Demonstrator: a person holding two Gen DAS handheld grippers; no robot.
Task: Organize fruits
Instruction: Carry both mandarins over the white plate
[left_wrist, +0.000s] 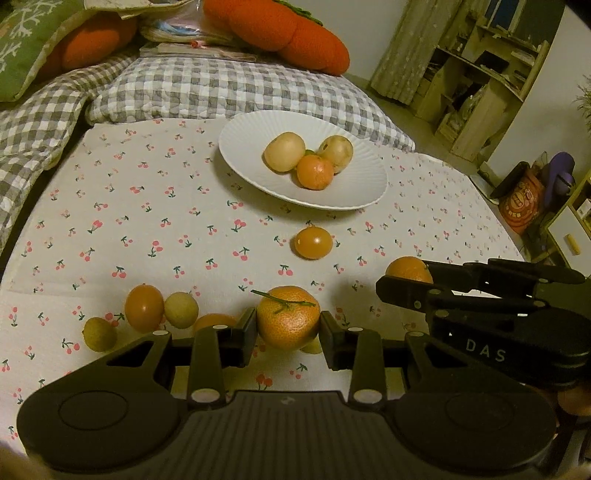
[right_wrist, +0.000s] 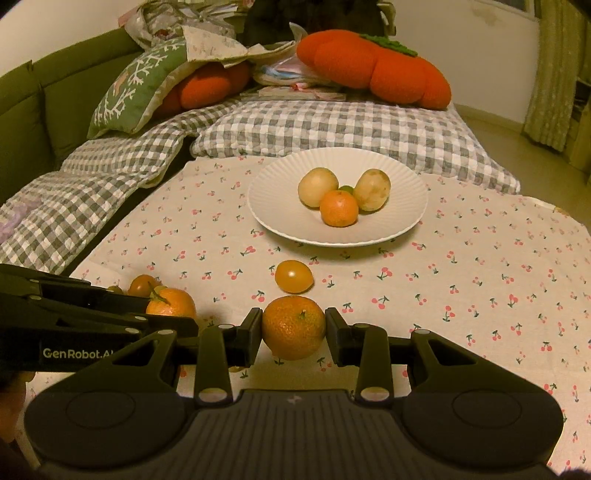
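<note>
On the cherry-print cloth (left_wrist: 155, 206), your white ribbed plate (right_wrist: 280, 221) holds fruit that nearly hides a small green one (right_wrist: 346, 189). Your left gripper (left_wrist: 288, 330) clamps a stemmed orange mandarin (left_wrist: 288, 317), covering a pale fruit (left_wrist: 312, 347). Your right gripper (right_wrist: 293, 328) clamps another orange mandarin (right_wrist: 293, 326).

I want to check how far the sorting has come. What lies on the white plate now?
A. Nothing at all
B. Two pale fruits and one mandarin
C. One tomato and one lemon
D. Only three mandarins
B: the plate holds two pale fruits with one mandarin in front of them; a small green thing behind them is too hidden to name.
</note>
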